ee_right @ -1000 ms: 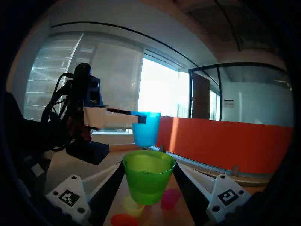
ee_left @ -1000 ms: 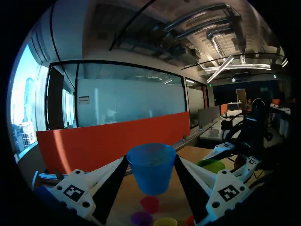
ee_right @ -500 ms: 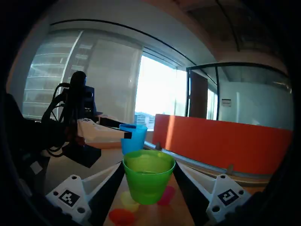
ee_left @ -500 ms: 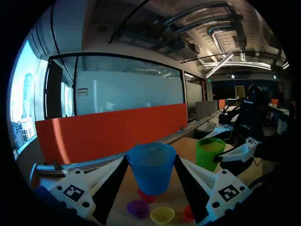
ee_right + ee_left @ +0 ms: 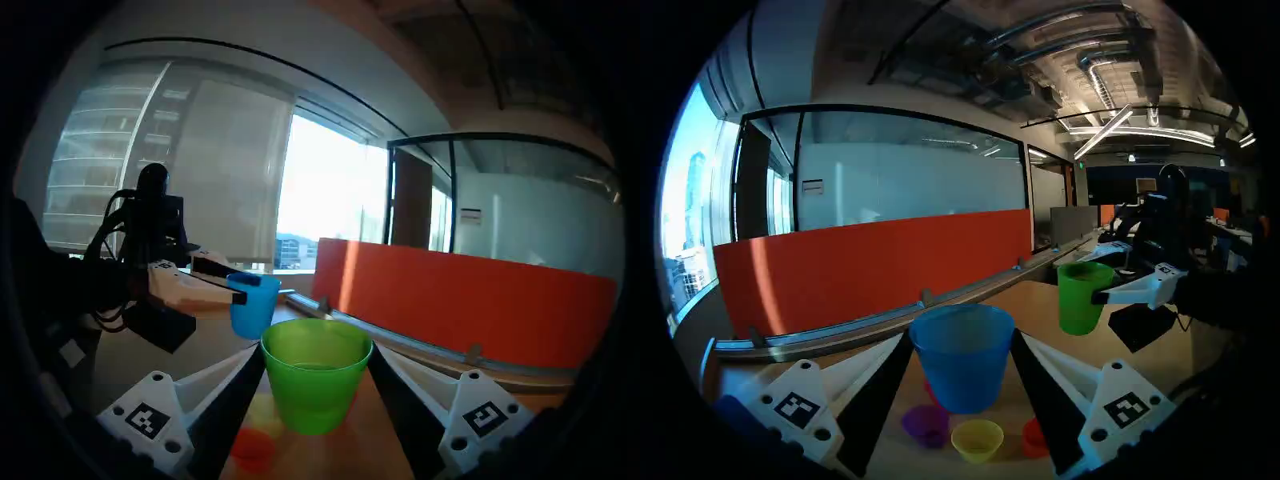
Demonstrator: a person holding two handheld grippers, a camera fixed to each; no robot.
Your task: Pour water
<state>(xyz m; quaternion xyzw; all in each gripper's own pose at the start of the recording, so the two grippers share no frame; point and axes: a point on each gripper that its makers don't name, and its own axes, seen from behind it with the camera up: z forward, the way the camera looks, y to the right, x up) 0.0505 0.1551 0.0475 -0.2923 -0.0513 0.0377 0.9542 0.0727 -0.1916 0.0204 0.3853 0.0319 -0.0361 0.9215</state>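
Note:
My left gripper (image 5: 962, 376) is shut on a blue plastic cup (image 5: 962, 356), held upright above the wooden table (image 5: 1040, 308). The right gripper (image 5: 317, 392) is shut on a green plastic cup (image 5: 317, 380), also upright, with a little liquid showing inside. In the left gripper view the green cup (image 5: 1081, 296) hangs to the right in the other gripper (image 5: 1100, 296). In the right gripper view the blue cup (image 5: 253, 304) hangs to the left in the other gripper (image 5: 236, 292). The two cups are apart.
Small cups lie on the table below: purple (image 5: 926, 422), yellow (image 5: 977, 440) and red (image 5: 1034, 436); a red one (image 5: 252, 444) sits under the green cup. An orange partition (image 5: 872, 268) runs along the table's far edge. A black stand (image 5: 160, 324) is at left.
Both views have swung, and the two held cups have drawn farther apart. The green cup has risen in the left gripper view. The blue cup has slid left and down in the right gripper view.

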